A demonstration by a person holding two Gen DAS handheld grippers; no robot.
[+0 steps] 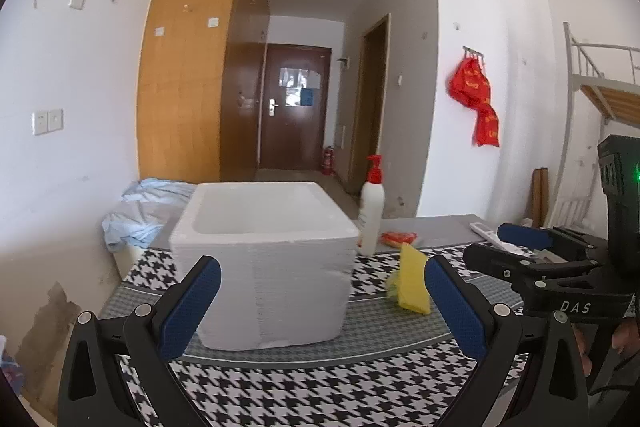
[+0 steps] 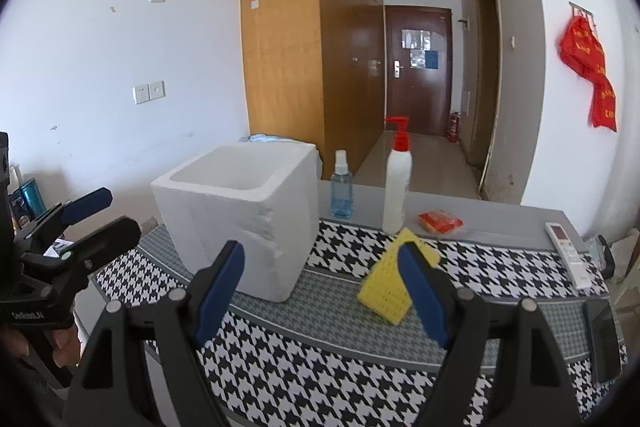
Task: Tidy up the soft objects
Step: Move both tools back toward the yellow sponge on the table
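Note:
A yellow sponge (image 2: 386, 283) leans on the houndstooth cloth just right of a white foam box (image 2: 240, 211) whose top is open. My right gripper (image 2: 320, 267) is open and hangs short of both, its right pad overlapping the sponge in the picture, with nothing between its fingers. In the left wrist view, my left gripper (image 1: 322, 287) is also open and faces the foam box (image 1: 264, 267), with the sponge (image 1: 410, 283) near its right finger. Each gripper appears in the other's view: the right gripper (image 1: 508, 247) on the right, the left gripper (image 2: 104, 217) on the left.
Behind the sponge stand a white pump bottle (image 2: 396, 183) and a blue spray bottle (image 2: 341, 187). An orange packet (image 2: 440, 221) lies near them. A remote (image 2: 566, 251) and a dark phone (image 2: 602, 335) lie at the right edge. Blue cloth (image 1: 140, 211) is heaped behind the box.

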